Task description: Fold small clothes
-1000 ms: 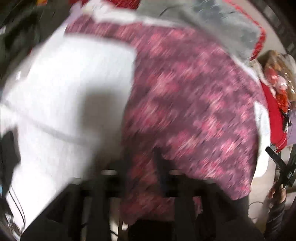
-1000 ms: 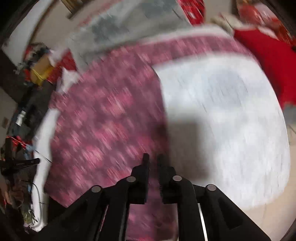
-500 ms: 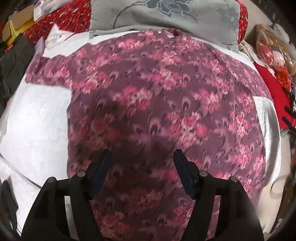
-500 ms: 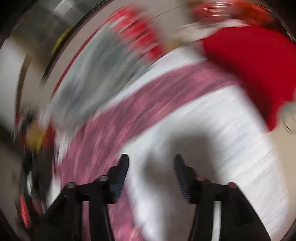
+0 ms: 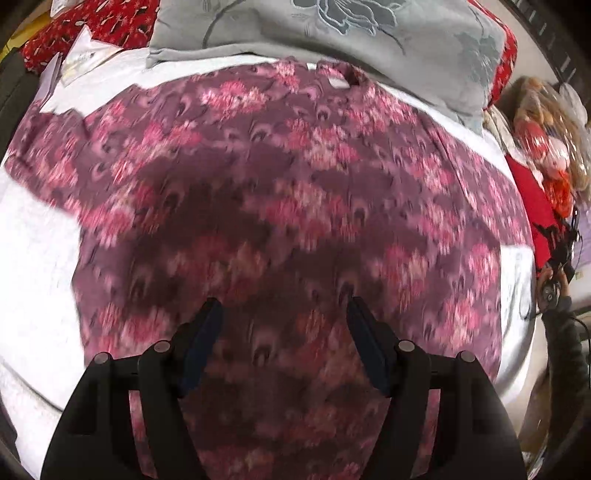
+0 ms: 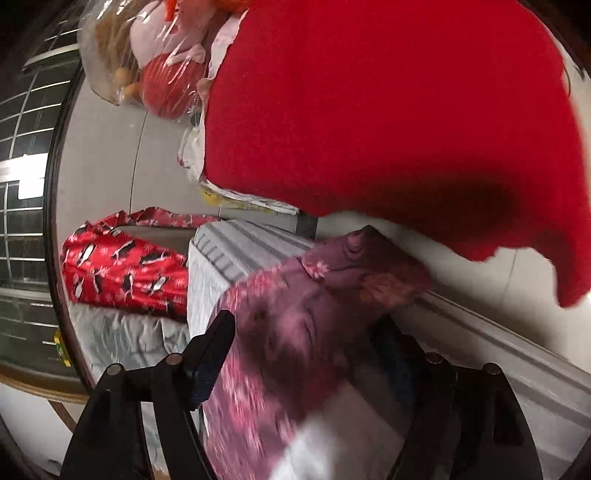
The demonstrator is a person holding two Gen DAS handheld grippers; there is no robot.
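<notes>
A maroon shirt with pink flowers lies spread flat on the white bed, neck toward the grey pillow. My left gripper is open and empty, above the shirt's lower middle. In the right wrist view my right gripper is open over one sleeve end of the shirt, which hangs over the bed's edge. The sleeve cloth lies between the jaws, which are not closed on it.
A grey flowered pillow lies at the head of the bed. A red blanket and bagged soft toys sit on the floor beside the bed. A red patterned cloth lies near the bed corner.
Both grippers went from shut to open. The left one let go and pulled back over the spread shirt. The right one swung out to the sleeve at the bed's edge.
</notes>
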